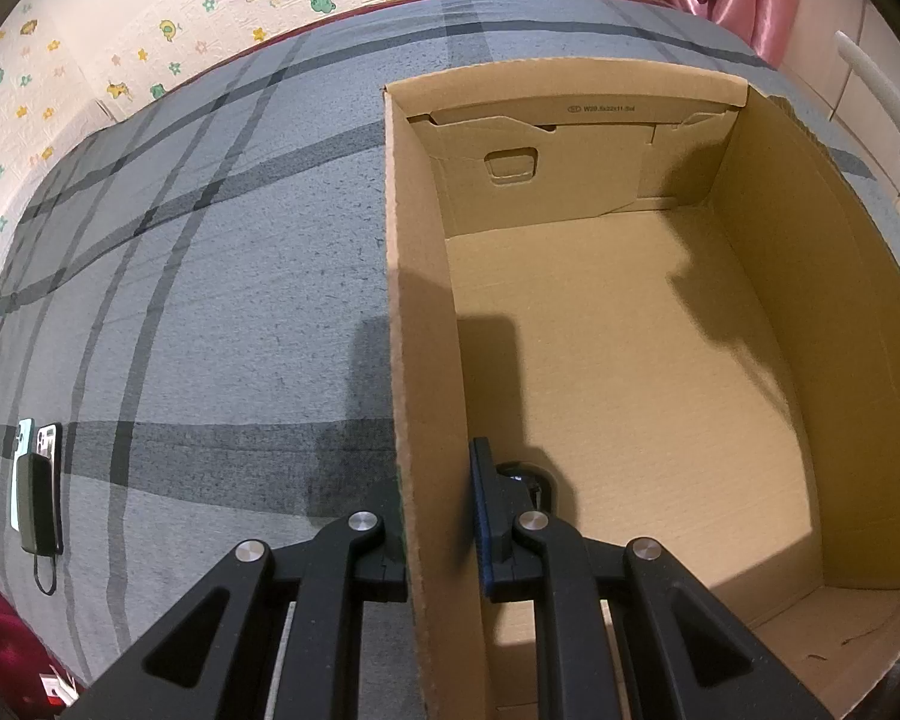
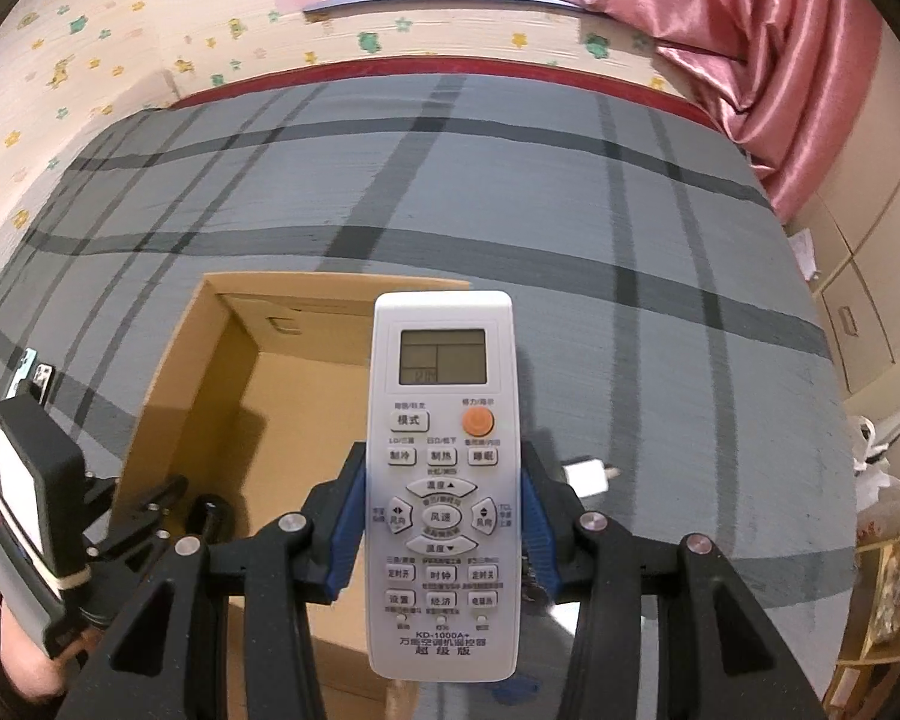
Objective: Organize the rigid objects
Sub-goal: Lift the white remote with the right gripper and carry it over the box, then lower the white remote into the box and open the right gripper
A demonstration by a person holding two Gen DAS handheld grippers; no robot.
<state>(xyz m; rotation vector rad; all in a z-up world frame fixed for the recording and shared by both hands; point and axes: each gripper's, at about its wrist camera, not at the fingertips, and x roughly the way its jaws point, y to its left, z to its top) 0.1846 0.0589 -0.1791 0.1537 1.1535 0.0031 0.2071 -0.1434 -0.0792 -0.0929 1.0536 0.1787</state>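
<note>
Bed (image 2: 570, 228) spread in grey plaid, bearing open cardboard box (image 1: 768, 276) with nothing visible inside. Left tool (image 1: 441, 534) clamped shut on box's near wall, steadying it. Right tool (image 2: 444, 516) closed on white remote (image 2: 443, 480), gripped across its lower half, above the bed just at box's 3 o'clock edge. Best to carry remote over the opening, lower flat to the floor, then release. Phones (image 1: 36, 480) far off at box's 9 o'clock; small white plug (image 2: 588, 474) beneath remote's right.
</note>
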